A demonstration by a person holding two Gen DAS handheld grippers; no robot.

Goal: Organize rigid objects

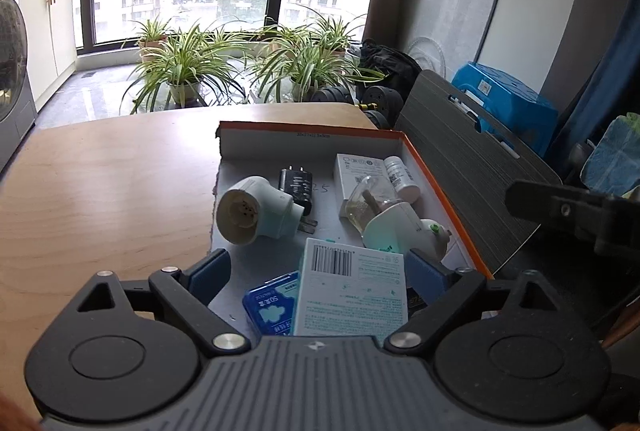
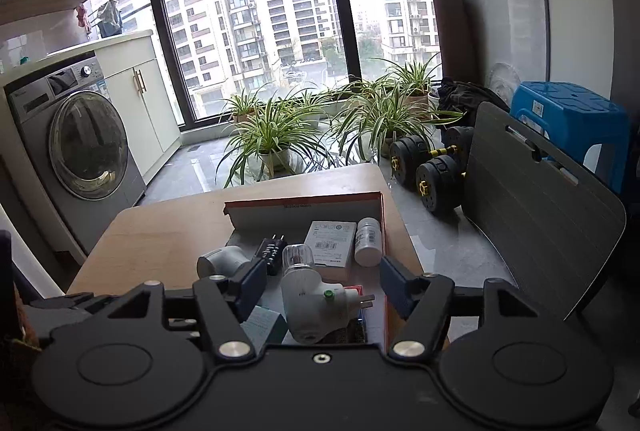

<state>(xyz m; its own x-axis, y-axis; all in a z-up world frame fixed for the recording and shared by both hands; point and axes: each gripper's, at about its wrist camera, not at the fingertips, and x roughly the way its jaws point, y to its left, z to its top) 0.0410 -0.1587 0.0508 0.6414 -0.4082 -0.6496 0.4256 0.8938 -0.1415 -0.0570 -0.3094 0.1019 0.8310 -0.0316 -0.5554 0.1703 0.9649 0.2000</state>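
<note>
Pale green carton (image 1: 352, 295) between spread left gripper (image 1: 320, 271) pads, untouched, long axis along fingers; right gripper (image 2: 324, 287) spread too.

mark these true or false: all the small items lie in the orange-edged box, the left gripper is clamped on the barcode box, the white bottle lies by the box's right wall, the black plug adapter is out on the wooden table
1. All small items lie in the orange-edged box: true.
2. The left gripper is clamped on the barcode box: false, its jaws stand wide apart, pressing nothing.
3. The white bottle lies by the right wall: true.
4. The black plug adapter is on the wooden table: false, it lies inside the box.
</note>
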